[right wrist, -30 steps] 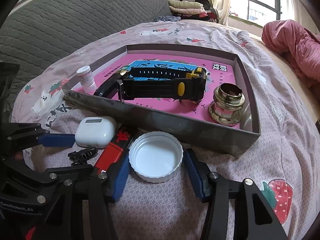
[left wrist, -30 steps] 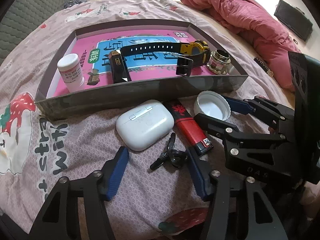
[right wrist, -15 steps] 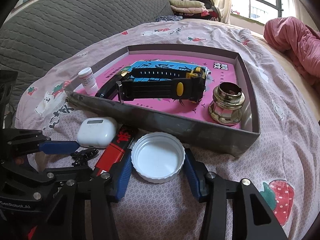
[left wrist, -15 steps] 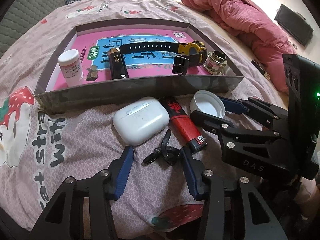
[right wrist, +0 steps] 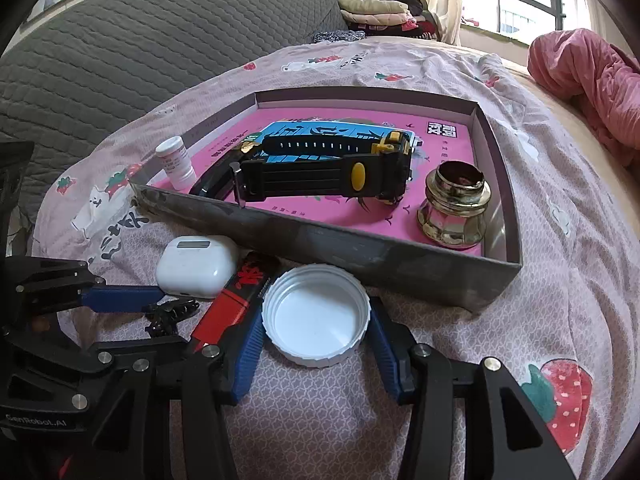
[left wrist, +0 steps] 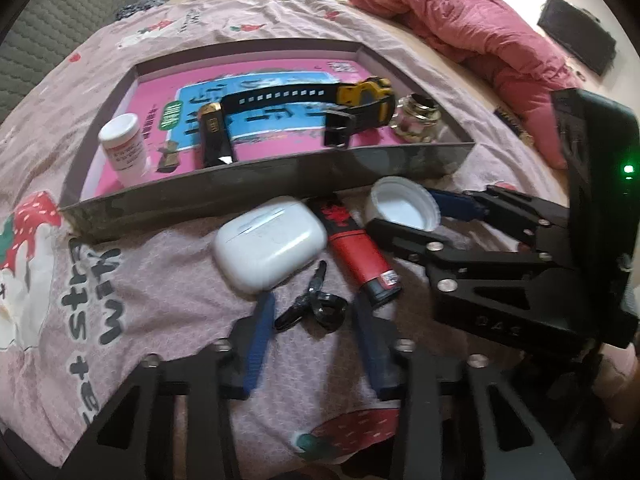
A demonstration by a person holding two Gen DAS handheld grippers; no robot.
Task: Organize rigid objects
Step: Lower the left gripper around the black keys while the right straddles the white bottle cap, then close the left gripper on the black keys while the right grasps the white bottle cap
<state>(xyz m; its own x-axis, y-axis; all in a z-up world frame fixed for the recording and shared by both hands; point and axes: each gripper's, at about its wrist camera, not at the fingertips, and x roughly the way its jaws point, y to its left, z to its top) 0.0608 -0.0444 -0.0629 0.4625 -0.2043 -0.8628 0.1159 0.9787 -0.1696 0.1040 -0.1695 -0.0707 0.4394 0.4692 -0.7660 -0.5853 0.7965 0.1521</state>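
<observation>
The small black clip [left wrist: 314, 308] lies on the pink bedsheet [left wrist: 168, 280] just in front of the white earbud case [left wrist: 270, 244] and beside the red-and-black lighter [left wrist: 358, 256], all outside the shallow grey box [left wrist: 256, 186]; by its look it is light, stiff and thin, with a ring at one end and a narrow arm at the other — a thing that could skate or twist on soft bedding, so the ring body seems the surest place to take hold. The left tongs [left wrist: 316, 312] stand astride it, their jaws closing with the clip between the blue pads [left wrist: 260, 336]; the pads do not yet appear to press on it, though blur makes the last gap hard to read. The white bottle cap [right wrist: 316, 316] lies open side up close to the box's near wall; it looks light, rigid and a little slippery at its ribbed rim, best pinched across its width. The right tongs [right wrist: 316, 336] bracket it, one pad at either side — whether they touch the rim or stand just off it I cannot tell.
</observation>
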